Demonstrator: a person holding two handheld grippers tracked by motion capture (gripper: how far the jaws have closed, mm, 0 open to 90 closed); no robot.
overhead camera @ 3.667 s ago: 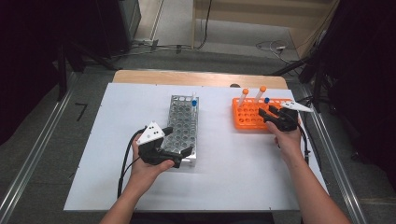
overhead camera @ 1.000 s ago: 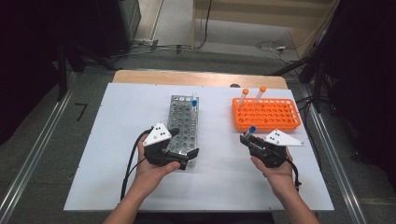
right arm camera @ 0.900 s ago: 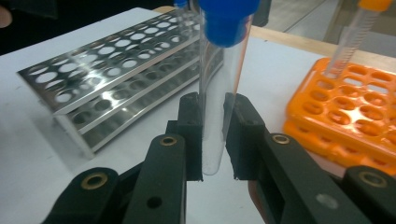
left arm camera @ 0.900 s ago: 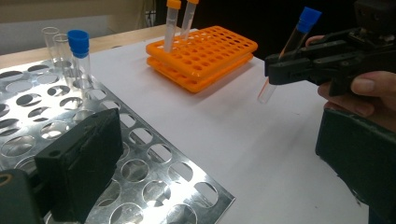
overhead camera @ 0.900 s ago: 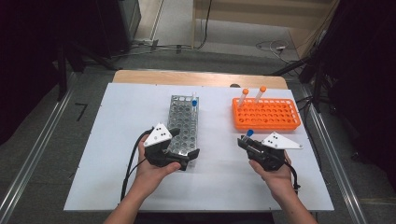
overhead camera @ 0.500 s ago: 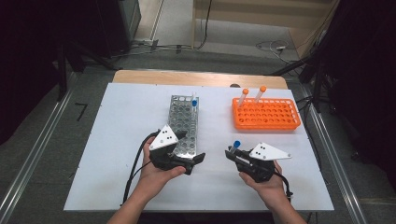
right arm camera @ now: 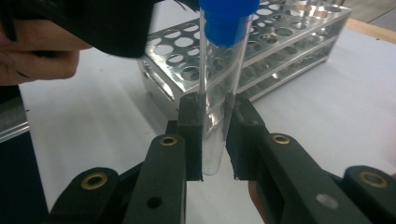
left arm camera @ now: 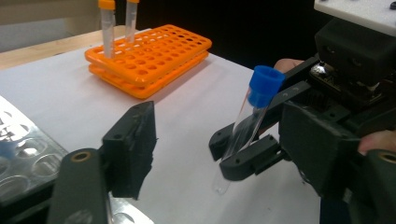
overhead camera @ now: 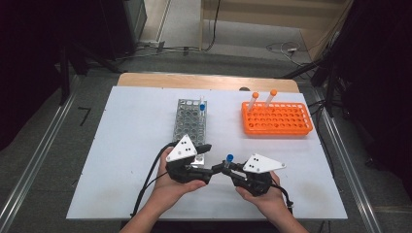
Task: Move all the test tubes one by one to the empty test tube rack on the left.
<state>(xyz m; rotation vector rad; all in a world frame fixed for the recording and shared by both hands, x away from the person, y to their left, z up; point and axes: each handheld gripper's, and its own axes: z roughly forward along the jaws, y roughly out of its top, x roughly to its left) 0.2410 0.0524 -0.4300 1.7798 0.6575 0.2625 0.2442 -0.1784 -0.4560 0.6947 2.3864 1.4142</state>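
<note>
White table (overhead camera: 121,145), lower centre: blue-capped tube (overhead camera: 226,162) brought over from orange rack (overhead camera: 277,119), pinched in right claw (overhead camera: 224,166). Left claw (overhead camera: 210,171) just closing around tube, not yet gripping; handover toward metal rack (overhead camera: 189,119) likely.

An orange rack (overhead camera: 277,119) sits on the white table (overhead camera: 121,145) toward its far right, carrying two orange-capped tubes (overhead camera: 252,101) at its back edge; a metal rack (overhead camera: 187,119) stands left of it, well apart, holding one blue-capped tube (overhead camera: 202,108) at its far end. Grey floor (overhead camera: 43,145) surrounds the table.
</note>
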